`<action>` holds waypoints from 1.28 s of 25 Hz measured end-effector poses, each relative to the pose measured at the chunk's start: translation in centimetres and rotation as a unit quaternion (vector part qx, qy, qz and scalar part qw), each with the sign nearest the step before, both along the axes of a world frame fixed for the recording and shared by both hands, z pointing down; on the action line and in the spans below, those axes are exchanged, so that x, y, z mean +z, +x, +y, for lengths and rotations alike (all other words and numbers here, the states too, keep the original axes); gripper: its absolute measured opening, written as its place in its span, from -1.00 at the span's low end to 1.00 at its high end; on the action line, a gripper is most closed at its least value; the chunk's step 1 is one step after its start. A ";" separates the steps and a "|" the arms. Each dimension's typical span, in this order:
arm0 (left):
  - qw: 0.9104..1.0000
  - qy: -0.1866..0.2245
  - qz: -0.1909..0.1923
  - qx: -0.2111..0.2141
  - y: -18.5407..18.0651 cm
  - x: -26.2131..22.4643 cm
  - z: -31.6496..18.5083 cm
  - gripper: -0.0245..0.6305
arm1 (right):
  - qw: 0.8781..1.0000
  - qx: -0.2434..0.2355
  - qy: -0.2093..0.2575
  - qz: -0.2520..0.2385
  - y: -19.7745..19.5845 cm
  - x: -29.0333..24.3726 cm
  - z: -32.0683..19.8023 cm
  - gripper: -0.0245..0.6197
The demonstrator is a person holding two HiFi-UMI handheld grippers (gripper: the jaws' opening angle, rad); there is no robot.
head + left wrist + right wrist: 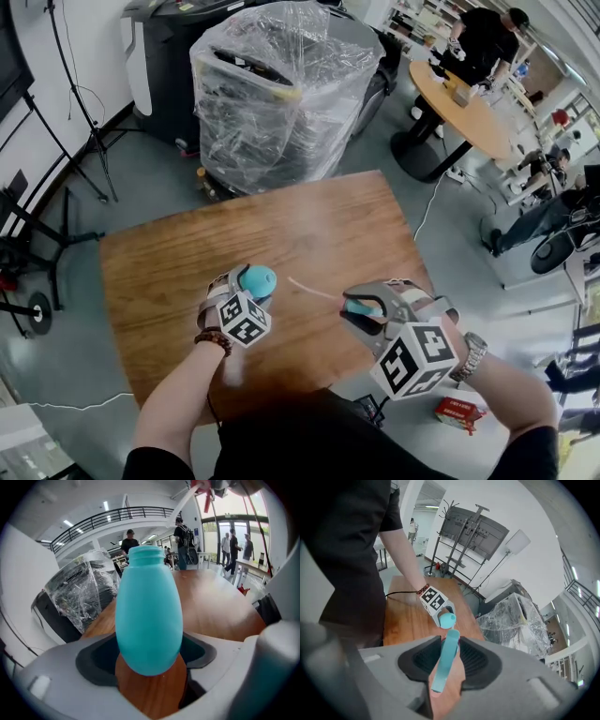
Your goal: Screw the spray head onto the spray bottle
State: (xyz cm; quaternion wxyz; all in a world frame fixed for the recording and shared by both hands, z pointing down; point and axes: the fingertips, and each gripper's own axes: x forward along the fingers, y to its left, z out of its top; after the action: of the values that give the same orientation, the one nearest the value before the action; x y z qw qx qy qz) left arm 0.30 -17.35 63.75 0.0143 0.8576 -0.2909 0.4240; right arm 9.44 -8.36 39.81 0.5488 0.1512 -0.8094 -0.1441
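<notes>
My left gripper (246,289) is shut on the teal spray bottle (259,278), its pads pressing the bottle's rounded sides. The bottle (149,620) has no cap, and its threaded neck points away from the left gripper view's camera. My right gripper (364,309) is shut on the teal spray head (446,660), a flat piece clamped between the dark pads. A thin pale dip tube (314,290) runs from the spray head towards the bottle; its tip stops short of the neck. Both are held over the wooden table (178,272), the bottle to the left of the spray head.
A plastic-wrapped machine (281,84) stands behind the table. A round table (464,108) with a person at it is at the far right. A red box (459,411) lies on the floor at the right. Stands and cables (84,131) line the left wall.
</notes>
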 end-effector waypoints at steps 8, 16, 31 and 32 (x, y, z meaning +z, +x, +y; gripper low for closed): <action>0.991 0.057 -0.112 0.048 -1.1 -2.6 0.6 0.35 | 0.999 -0.033 0.001 0.007 -1.2 0.2 1.0 -0.56; 0.980 0.077 -0.162 0.087 -0.1 -4.7 2.8 0.35 | 0.998 -0.062 0.009 0.029 -2.6 1.6 1.8 -0.56; 0.971 0.080 -0.180 0.136 2.7 -8.7 5.8 0.35 | 0.989 -0.122 0.039 0.068 -3.9 3.5 2.5 -0.56; 0.970 0.080 -0.181 0.139 2.9 -8.8 5.9 0.35 | 0.988 -0.128 0.044 0.074 -3.9 3.5 2.5 -0.56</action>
State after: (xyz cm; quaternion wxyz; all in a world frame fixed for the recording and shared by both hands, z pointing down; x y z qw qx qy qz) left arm 3.16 -11.40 54.96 -0.1660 0.7967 -0.1999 0.5457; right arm 5.51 -5.81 43.30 0.5767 0.0586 -0.7725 -0.2593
